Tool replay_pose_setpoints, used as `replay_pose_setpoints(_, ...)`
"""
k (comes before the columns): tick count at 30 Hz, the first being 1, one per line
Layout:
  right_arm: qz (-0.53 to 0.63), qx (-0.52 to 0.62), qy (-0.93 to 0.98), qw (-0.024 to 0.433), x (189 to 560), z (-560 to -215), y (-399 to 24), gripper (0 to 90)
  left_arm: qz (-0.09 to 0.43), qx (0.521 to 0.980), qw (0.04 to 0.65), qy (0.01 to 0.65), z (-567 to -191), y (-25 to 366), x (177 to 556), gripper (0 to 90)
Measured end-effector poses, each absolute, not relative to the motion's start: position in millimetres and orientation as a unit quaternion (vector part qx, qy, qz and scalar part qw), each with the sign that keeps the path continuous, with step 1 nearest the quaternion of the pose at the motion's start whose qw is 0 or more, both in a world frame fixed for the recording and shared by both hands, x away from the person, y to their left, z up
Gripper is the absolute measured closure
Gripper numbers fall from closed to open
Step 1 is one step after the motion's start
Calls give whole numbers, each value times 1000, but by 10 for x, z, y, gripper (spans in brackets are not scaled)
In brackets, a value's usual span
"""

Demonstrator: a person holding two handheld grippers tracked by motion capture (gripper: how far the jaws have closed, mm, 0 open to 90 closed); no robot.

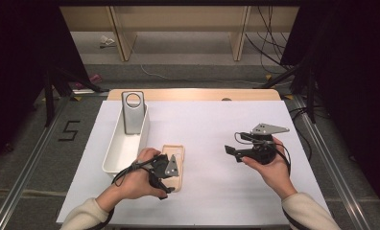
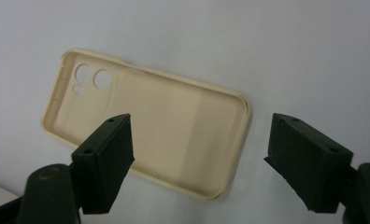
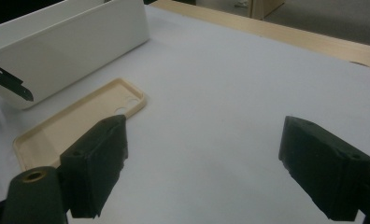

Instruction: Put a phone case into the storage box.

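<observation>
1. the cream phone case [image 2: 145, 126] lies flat, open side up, on the white table cover [image 1: 217, 129], just beside the white bin [image 1: 112, 158] at its near end.
2. left gripper [image 2: 199, 154] hangs over the case, jaws released and spread, nothing between them; judged next: come down so the jaws straddle the case's long rims, then close.
3. right gripper [image 3: 204, 161] waits well apart from the bin, jaws open and empty.
4. a grey case [image 1: 133, 112] stands upright at the bin's far end; the bin's wall may crowd the left jaw.
</observation>
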State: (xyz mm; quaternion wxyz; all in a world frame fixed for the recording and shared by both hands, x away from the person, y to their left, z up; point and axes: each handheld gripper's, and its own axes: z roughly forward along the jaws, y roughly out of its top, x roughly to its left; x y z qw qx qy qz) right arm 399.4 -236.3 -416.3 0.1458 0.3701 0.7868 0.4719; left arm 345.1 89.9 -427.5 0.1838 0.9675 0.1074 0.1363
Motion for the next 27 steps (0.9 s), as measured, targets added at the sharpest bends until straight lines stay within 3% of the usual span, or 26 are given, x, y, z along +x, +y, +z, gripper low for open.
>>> replay_pose_setpoints(27, 472, 369, 788, 143, 3992, -4166, -2356, 164, 156, 982, 93, 42, -4591, 764, 3419, 317)
